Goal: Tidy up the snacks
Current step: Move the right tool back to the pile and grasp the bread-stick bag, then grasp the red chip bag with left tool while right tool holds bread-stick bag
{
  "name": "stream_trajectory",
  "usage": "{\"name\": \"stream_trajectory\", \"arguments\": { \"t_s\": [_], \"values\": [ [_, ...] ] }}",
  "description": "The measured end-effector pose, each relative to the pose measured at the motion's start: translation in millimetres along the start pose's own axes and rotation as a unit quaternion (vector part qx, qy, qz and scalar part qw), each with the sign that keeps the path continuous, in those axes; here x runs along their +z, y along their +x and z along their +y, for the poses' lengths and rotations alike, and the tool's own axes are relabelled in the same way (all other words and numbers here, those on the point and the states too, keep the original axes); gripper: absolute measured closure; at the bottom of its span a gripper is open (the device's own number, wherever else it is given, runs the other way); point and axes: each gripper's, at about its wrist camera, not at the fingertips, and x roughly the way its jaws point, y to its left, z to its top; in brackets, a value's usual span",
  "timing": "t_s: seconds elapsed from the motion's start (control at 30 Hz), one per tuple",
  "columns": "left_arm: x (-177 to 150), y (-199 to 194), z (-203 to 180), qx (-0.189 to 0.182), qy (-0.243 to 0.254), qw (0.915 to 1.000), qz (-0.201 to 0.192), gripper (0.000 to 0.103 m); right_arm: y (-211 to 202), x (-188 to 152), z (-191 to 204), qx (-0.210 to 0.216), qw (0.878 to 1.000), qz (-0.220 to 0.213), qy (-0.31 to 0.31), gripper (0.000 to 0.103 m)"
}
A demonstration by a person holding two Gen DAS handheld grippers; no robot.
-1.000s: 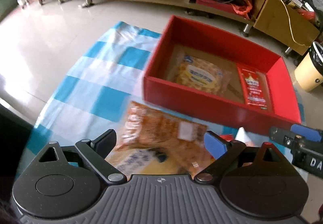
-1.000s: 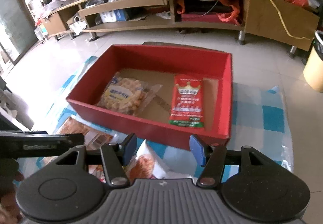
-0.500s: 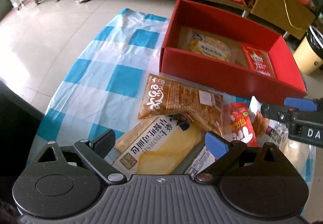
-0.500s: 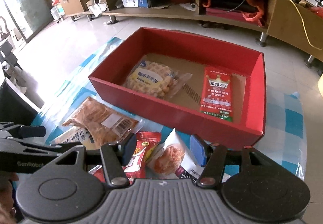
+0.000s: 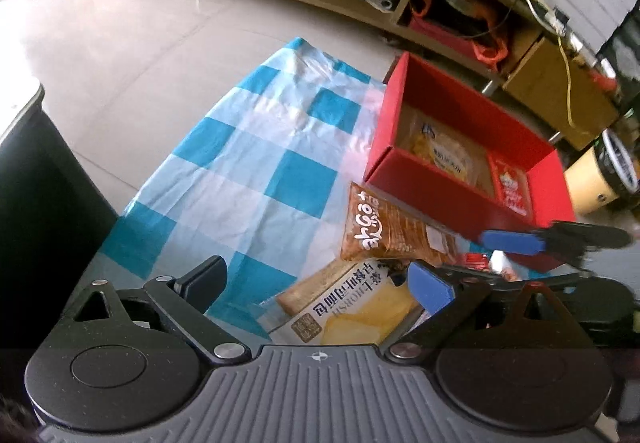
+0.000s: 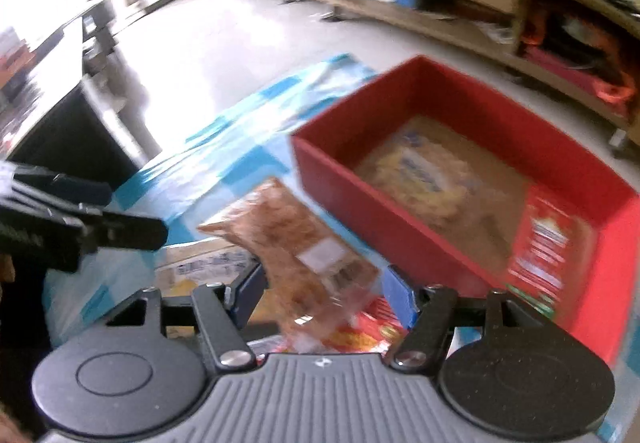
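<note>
On the blue-and-white checked cloth [image 5: 256, 147], just in front of the red box [image 5: 436, 199], your loose snacks lie in a heap. Your right gripper [image 6: 324, 293] has its fingers parting, and the brown packet [image 6: 296, 243] runs up between them — its lower end sits in the gap, though the blur hides whether either pad touches it. Your left gripper [image 5: 316, 283] stands with its fingers wide apart and nothing pressed; the yellow bread packet [image 5: 356, 307] lies under the gap, nearer the blue-padded finger.

Count two packets inside the box: a pale waffle packet [image 5: 444, 155] and a red packet [image 5: 512, 191], side by side on the cardboard floor. Outside it you can make out the brown packet, the yellow one beneath its near end, and at least one red-and-yellow packet [image 6: 368, 331] below your right fingers.

The left view is sharp and shows the printed lettering on the brown and yellow packets, plus a bin [image 5: 600, 179] beyond the box — the right view is smeared and shows neither.
</note>
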Motion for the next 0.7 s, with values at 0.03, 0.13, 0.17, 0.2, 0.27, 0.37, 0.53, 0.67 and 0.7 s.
{"name": "stream_trajectory", "arguments": {
  "t_s": [0.03, 0.13, 0.17, 0.2, 0.27, 0.37, 0.53, 0.67, 0.7],
  "values": [
    [0.8, -0.3, 2.5, -0.007, -0.003, 1.0, 0.002, 0.004, 7.0, 4.0, 0.3, 0.005, 1.0, 0.011, -0.01, 0.038],
    [3.1, -1.6, 7.8, -0.024, -0.009, 0.9996, 0.007, 0.004, 29.6, 16.8, -1.2, 0.013, 0.999, 0.039, -0.025, 0.038],
    [3.4, -2.2, 9.2, -0.029, -0.01, 0.9995, 0.006, 0.004, 36.6, 21.0, -2.5, 0.016, 0.998, 0.048, -0.026, 0.038],
    [3.9, -3.0, 10.3, -0.034, -0.01, 0.9993, 0.006, 0.004, 43.6, 25.1, -2.7, 0.02, 0.998, 0.055, -0.026, 0.038],
    [4.5, -3.7, 12.1, -0.04, -0.008, 0.9992, 0.005, 0.003, 53.5, 31.4, 1.6, 0.019, 0.997, 0.06, -0.039, 0.038],
    [5.3, -0.9, 12.7, -0.041, -0.004, 0.9991, 0.008, 0.003, 67.2, 31.5, 13.1, 0.013, 0.996, 0.073, -0.041, 0.038],
    [3.6, 3.9, 12.1, -0.029, 0.0, 0.9995, 0.015, 0.003, 52.6, 16.1, 1.3, 0.015, 0.997, 0.058, 0.042, 0.057],
    [-1.3, 5.7, 6.6, -0.032, 0.003, 0.9993, 0.022, 0.003, 31.7, -5.8, -14.7, 0.01, 0.995, 0.05, 0.083, 0.061],
    [-2.7, 5.7, 3.4, -0.031, 0.008, 0.9993, 0.022, 0.003, 23.9, -11.9, -17.2, 0.011, 0.994, 0.043, 0.096, 0.061]
  ]
}}
